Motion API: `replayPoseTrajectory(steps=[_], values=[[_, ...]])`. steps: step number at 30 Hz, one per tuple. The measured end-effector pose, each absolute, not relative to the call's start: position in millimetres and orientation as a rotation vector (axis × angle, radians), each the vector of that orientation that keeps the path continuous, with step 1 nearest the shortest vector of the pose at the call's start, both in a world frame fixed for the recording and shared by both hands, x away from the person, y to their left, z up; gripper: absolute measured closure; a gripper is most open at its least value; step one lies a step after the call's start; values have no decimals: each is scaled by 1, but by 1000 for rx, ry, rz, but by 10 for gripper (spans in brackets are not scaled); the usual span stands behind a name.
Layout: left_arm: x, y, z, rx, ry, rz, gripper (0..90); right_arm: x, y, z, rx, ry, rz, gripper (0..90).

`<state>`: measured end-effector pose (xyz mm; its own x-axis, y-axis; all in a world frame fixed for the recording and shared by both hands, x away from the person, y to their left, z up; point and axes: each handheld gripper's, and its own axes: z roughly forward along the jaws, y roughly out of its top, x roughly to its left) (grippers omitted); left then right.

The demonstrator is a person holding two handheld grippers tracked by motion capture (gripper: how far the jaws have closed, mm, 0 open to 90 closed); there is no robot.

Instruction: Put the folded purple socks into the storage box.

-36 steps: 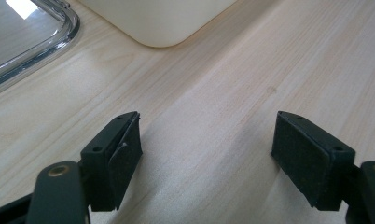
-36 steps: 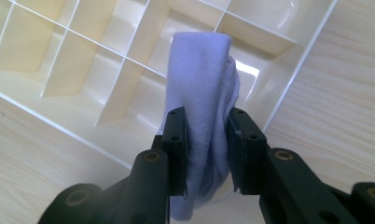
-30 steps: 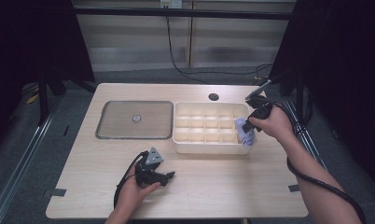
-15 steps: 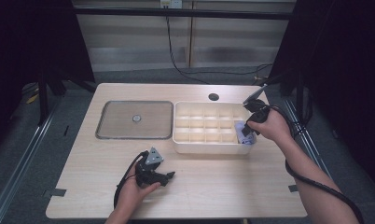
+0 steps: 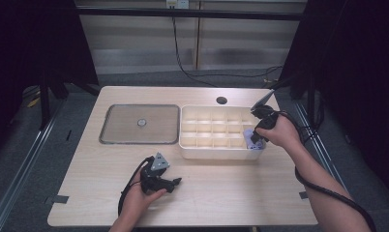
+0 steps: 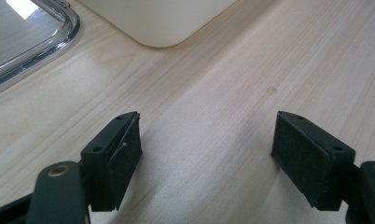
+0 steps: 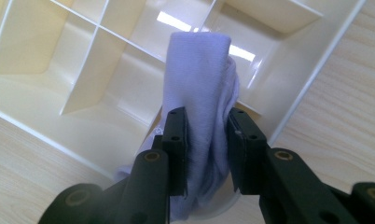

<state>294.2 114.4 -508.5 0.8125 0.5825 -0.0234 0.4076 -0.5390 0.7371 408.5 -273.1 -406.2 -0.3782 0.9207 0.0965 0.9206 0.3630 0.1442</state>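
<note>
On the light wooden table (image 5: 221, 193), a clear rectangular lid (image 5: 139, 123) with a small round knob lies flat at the left, just beside the cream divided box (image 5: 216, 131). Near the front edge, the left gripper (image 5: 175, 182) rests low over bare wood, held in the person's left hand (image 5: 139, 195); its jaws stand wide apart with nothing between them, as the left gripper view shows, with a rounded corner of the box and the lid's rim beyond. At the right, the right gripper (image 5: 254, 141) is at the box's right front corner, its jaws clamped on a pale lavender cloth (image 7: 202, 116). The cloth is soft knit fabric, folded or rolled into a thick bundle, rising above the pads and bulging below them. It hangs over the corner compartment of the box, by the outer wall.
</note>
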Motion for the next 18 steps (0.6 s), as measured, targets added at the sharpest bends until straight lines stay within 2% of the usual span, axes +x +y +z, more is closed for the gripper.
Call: replayPoseTrajectory(steps=[18], values=[[294,114,-509,2214,724,288,235,410,-274,-412,1725,2613,239,723]])
